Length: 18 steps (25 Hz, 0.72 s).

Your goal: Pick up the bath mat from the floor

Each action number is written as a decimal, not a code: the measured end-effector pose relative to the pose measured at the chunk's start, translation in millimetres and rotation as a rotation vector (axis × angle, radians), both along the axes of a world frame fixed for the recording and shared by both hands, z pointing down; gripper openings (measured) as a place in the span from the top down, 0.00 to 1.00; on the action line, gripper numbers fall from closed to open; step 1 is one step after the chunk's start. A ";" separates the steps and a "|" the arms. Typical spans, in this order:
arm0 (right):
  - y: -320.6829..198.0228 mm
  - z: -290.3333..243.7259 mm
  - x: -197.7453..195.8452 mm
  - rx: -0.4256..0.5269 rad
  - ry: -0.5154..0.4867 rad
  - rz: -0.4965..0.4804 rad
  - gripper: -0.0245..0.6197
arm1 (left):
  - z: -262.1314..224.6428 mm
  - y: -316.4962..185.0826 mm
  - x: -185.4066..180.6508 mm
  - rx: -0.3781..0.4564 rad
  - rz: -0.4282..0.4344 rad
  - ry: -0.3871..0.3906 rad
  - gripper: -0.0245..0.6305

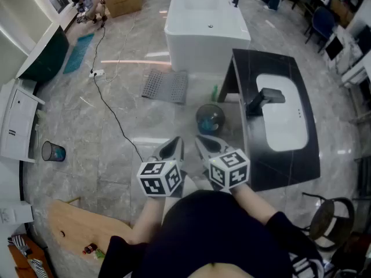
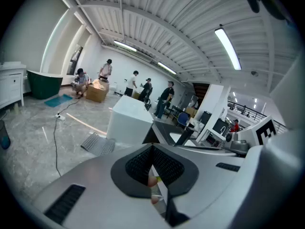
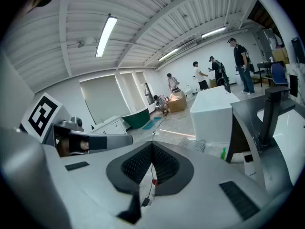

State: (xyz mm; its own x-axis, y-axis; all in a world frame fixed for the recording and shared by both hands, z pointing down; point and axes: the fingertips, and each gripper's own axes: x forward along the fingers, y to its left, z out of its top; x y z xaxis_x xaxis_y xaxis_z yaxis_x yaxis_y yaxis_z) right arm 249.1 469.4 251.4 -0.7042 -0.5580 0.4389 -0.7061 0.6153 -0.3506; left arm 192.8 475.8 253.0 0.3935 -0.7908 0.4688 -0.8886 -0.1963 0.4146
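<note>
The bath mat point(image 1: 166, 86) is a grey perforated sheet lying flat on the marble floor just in front of the white bathtub point(image 1: 206, 25). It also shows in the left gripper view as the mat point(image 2: 97, 144), and in the right gripper view as the mat point(image 3: 201, 146). Both grippers are held close to the person's body, well short of the mat and above the floor. My left gripper point(image 1: 173, 148) is shut with nothing in it, its tips point(image 2: 152, 149) meeting. My right gripper point(image 1: 207, 143) is shut and empty as well, jaws closed point(image 3: 152, 147).
A black vanity point(image 1: 264, 65) with a white sink and black faucet stands to the right. A round blue bin point(image 1: 210, 118) and a green bottle point(image 1: 214, 92) sit between me and the mat. A black cable point(image 1: 113, 112) crosses the floor at left. People stand beyond the tub.
</note>
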 end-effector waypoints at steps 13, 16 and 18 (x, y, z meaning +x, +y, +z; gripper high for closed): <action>8.5 10.9 -10.0 -0.054 -0.027 -0.006 0.94 | 19.3 7.4 -7.9 -0.060 -0.016 0.003 0.98; 6.8 14.1 -16.8 -0.086 -0.049 -0.018 0.94 | 23.5 7.1 -15.2 -0.084 -0.043 0.005 0.98; 4.3 17.2 -19.4 -0.097 -0.036 -0.022 0.94 | 25.7 5.1 -19.6 -0.094 -0.057 0.001 0.98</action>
